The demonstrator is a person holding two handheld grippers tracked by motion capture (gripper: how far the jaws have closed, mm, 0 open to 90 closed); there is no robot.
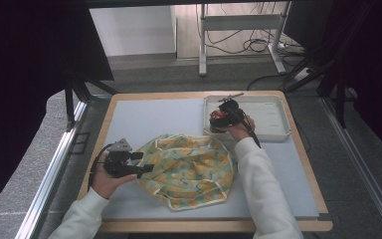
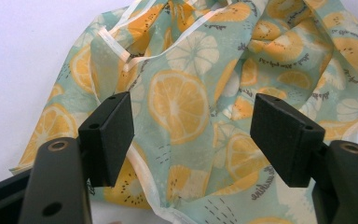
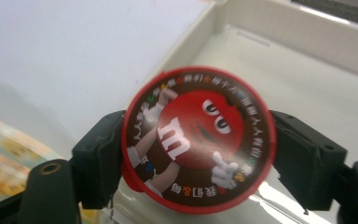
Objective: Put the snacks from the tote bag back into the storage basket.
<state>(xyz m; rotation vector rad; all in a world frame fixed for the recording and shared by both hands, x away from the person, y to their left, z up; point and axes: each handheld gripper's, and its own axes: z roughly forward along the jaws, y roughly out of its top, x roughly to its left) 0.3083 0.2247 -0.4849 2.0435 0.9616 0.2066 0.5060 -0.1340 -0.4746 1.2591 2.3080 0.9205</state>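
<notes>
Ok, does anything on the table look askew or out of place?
Only the citrus-print cloth bag, which lies crumpled on the mat. The right gripper holds the round red candy tin squarely over the white tray.

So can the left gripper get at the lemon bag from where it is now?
Probably yes. The left gripper is open with the bag lying right in front of its jaws, nothing between them. The right gripper holds the candy tub off by the tray, clear of it.
</notes>
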